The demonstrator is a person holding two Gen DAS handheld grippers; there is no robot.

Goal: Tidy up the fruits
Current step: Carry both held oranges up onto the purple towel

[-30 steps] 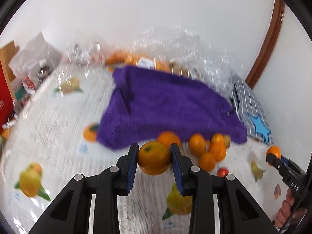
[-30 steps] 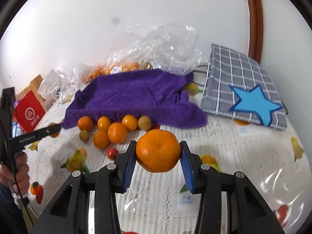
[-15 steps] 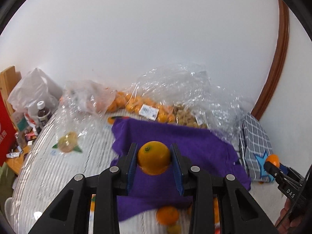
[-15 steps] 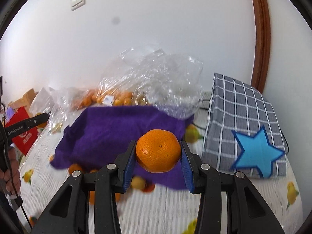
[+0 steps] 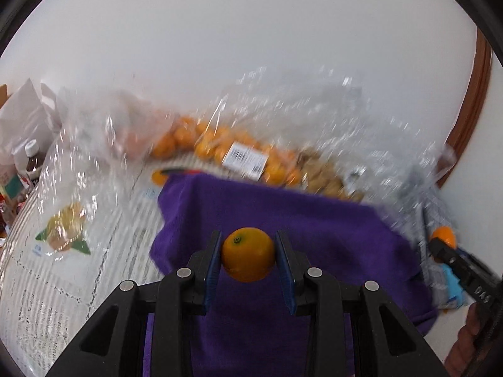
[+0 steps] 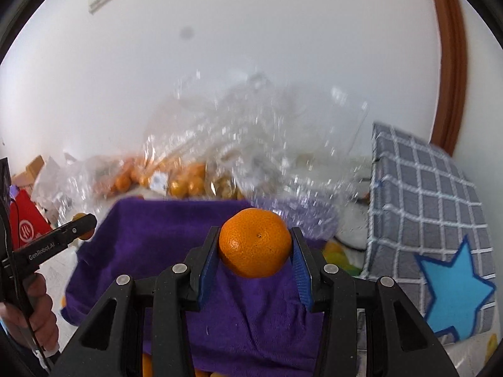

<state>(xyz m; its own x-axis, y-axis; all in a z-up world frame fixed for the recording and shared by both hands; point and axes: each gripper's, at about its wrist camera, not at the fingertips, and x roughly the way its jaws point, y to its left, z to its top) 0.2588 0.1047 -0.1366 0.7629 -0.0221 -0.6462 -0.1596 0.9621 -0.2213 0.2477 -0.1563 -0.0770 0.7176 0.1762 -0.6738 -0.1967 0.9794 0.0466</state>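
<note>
Orange fruit (image 5: 247, 254) clamped in left hand-held gripper (image 5: 248, 259)

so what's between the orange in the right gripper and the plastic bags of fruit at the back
In the right wrist view, only the purple towel lies between the held orange and the bagged fruit.

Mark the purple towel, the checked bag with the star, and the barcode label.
purple towel (image 6: 151, 238), right wrist view, bare left part.
checked bag (image 6: 418, 194), right wrist view, grid face.
barcode label (image 5: 244, 159), left wrist view, printed bars.
</note>
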